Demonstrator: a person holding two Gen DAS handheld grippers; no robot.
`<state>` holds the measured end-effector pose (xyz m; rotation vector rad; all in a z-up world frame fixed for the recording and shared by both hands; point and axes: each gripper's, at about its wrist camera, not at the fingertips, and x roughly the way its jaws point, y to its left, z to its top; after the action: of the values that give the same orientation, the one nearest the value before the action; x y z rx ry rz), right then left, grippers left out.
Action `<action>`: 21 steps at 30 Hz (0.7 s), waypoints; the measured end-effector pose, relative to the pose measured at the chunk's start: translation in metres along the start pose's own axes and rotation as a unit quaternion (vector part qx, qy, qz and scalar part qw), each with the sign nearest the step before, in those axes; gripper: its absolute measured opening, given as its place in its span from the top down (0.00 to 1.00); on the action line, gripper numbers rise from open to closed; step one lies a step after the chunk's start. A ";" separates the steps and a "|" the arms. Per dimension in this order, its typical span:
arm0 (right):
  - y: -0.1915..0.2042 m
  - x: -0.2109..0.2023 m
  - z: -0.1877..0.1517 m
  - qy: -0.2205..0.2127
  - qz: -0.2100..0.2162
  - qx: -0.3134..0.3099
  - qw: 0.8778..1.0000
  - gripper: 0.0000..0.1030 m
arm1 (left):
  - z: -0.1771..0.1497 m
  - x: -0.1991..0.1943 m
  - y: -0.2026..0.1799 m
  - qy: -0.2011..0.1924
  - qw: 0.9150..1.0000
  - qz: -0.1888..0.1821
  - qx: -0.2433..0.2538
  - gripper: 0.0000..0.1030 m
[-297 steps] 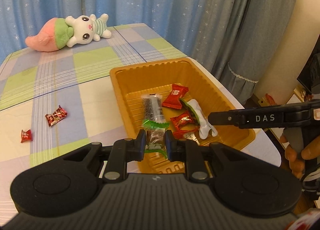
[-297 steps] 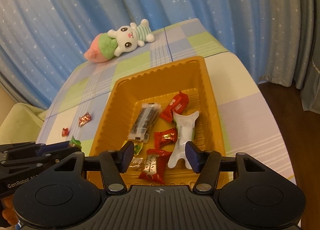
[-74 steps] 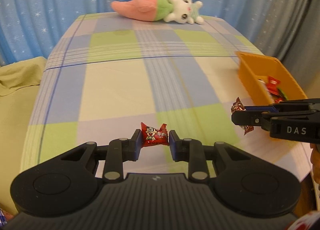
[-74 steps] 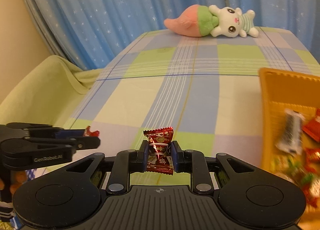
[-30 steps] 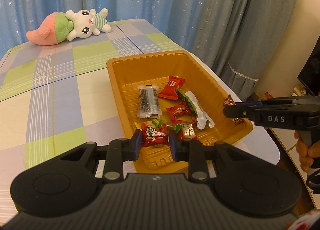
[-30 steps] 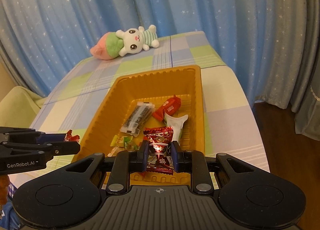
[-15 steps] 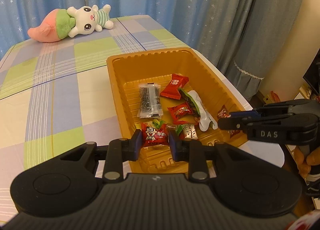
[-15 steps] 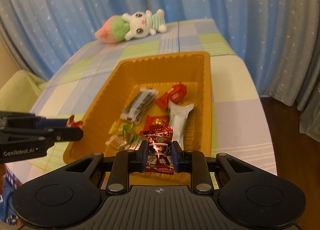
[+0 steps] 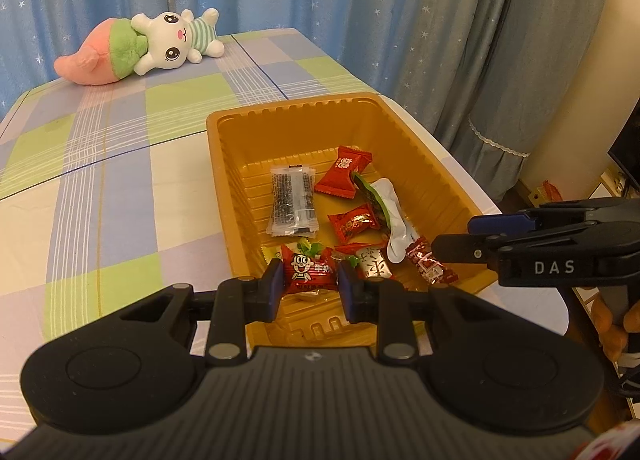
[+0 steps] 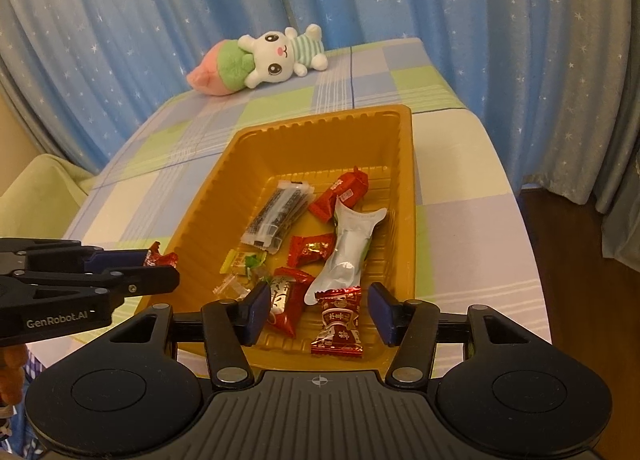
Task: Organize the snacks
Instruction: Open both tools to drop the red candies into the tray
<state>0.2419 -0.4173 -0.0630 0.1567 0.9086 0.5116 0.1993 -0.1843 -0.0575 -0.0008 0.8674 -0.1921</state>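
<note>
Right wrist view: right tongs (image 10: pixel 318 312) are opening around a dropped red candy (image 10: pixel 338 320), while left tongs (image 9: pixel 308 290) pinch a half-hidden cartoon-face candy (image 9: pixel 308 272).

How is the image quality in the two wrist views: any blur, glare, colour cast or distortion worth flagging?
Left wrist: sharp, warm yellowish cast, fisheye bends the curtains, dark corners; print on the held red candy is readable. Right wrist: same cast, table edge bows strongly; small glints on the foil wrapper lying in the orange tray, no motion blur.
</note>
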 end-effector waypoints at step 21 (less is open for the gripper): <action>0.004 -0.011 -0.011 -0.005 0.014 0.004 1.000 0.39 | -0.006 -0.004 -0.016 0.002 1.000 0.011 0.009 0.47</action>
<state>0.2265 -0.4199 -0.0609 0.1786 0.8987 0.5328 0.1894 -0.1988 -0.0571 0.0255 0.8693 -0.1800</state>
